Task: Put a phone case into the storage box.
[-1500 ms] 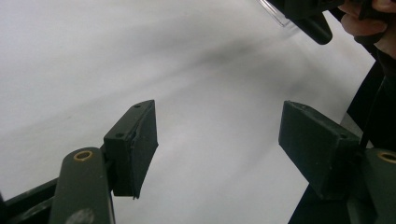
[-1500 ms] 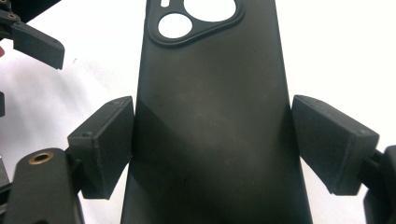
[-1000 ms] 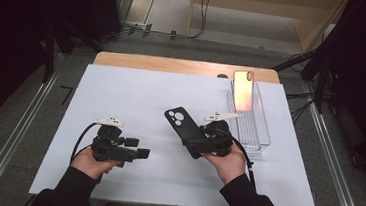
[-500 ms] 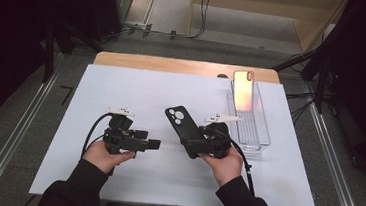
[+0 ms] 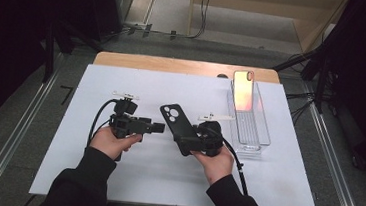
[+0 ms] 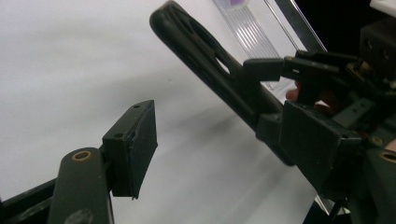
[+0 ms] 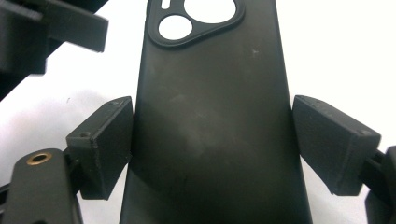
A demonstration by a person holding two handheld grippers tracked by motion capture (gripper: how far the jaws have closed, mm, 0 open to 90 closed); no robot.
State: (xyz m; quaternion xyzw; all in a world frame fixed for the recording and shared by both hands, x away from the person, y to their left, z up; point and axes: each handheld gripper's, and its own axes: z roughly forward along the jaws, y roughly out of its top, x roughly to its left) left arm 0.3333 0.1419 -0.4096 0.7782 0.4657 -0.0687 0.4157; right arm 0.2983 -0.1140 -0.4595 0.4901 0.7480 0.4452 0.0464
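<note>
High view: right gripper (image 5: 186, 141) clenched on the lower end of a black case (image 5: 173, 124), held tilted above the table (image 5: 123, 77) near mid-front; left gripper (image 5: 155, 127) released, just beside it. A phone (image 5: 243, 90) stands in the tray (image 5: 263, 136) by the right edge. Left gripper view: pads apart, nothing between them, the case crossing beyond. Right gripper view: jaws on the long edges. The case looks light, thin, flexible and smooth; best taken across its edges, clear of the camera cut-out.
</note>
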